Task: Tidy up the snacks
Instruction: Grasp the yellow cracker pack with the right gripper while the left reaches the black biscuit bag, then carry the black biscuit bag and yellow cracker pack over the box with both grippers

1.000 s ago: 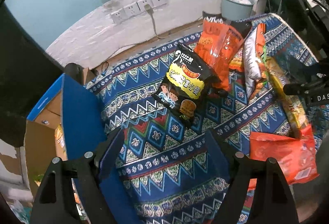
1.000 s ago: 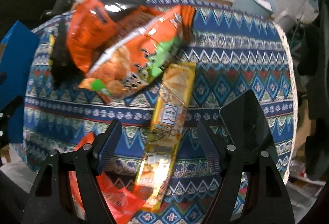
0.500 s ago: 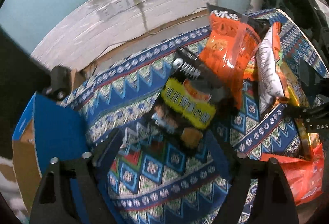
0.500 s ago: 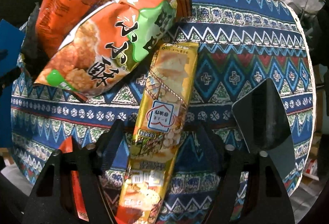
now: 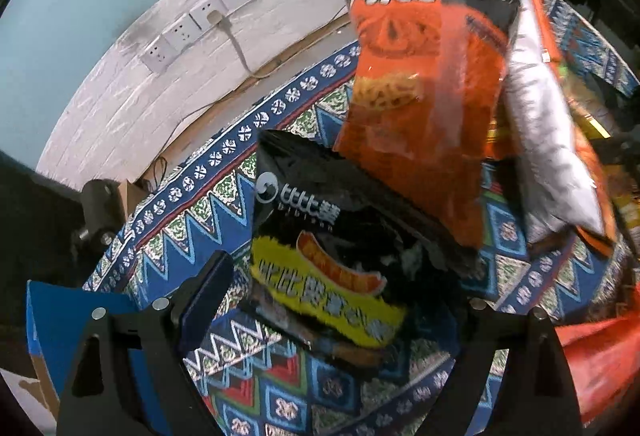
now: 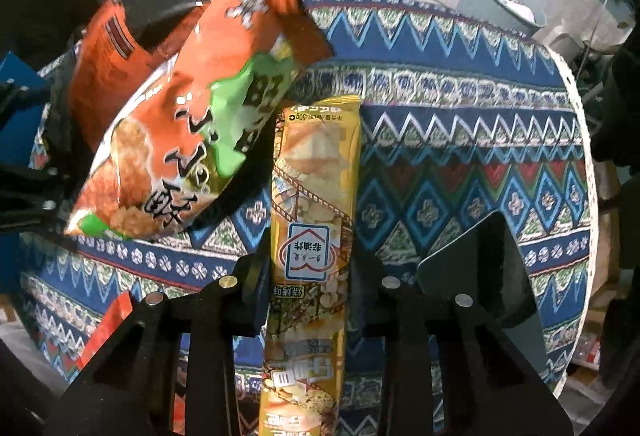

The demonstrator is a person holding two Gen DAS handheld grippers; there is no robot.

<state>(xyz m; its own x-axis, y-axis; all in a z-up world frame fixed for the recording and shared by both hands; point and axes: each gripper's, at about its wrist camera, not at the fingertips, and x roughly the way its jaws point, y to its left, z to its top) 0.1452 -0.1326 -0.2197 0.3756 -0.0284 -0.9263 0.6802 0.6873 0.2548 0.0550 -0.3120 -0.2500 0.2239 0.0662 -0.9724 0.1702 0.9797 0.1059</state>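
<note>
While both grippers are pointing down at a table w/ a patterned cloth [image 6: 460, 140], here is how things are lying:

Right gripper [image 6: 308, 268]: jaws are pressing in from both sides on a long yellow pack [image 6: 312, 220], gripping it around the middle; pads are touching its edges.
Yellow pack: lying lengthwise on the cloth, running from the bottom of the right wrist view up toward the centre; top end is sitting just beside an orange-green bag [image 6: 192, 140].
Orange-green bag: lying tilted, left of the yellow pack, overlapping an orange bag [image 5: 420, 108] behind it. In the left wrist view it is showing its silver back [image 5: 548, 140].
Left gripper [image 5: 332, 296]: jaws are standing wide apart, w/ a black-yellow bag [image 5: 320, 260] between them; pads aren't touching it as far as the view shows.
Black-yellow bag: lying on the cloth, lower end sitting between the left fingers, upper right corner tucked under the orange bag.
Orange bag: resting partly on the black-yellow bag, leaning toward the table's far edge.
Red bag [image 5: 596, 360]: lying at the near right edge of the left view; only a corner is showing.
Blue box [image 5: 72, 312]: sitting off the table's left side, flap open; contents can't be made out.
Bin [image 6: 504, 0]: standing on the floor past the table's far side, near the wall.
Sockets [image 5: 196, 24]: mounted in a row on the wall, w/ one cable [image 5: 236, 44] plugged in.
</note>
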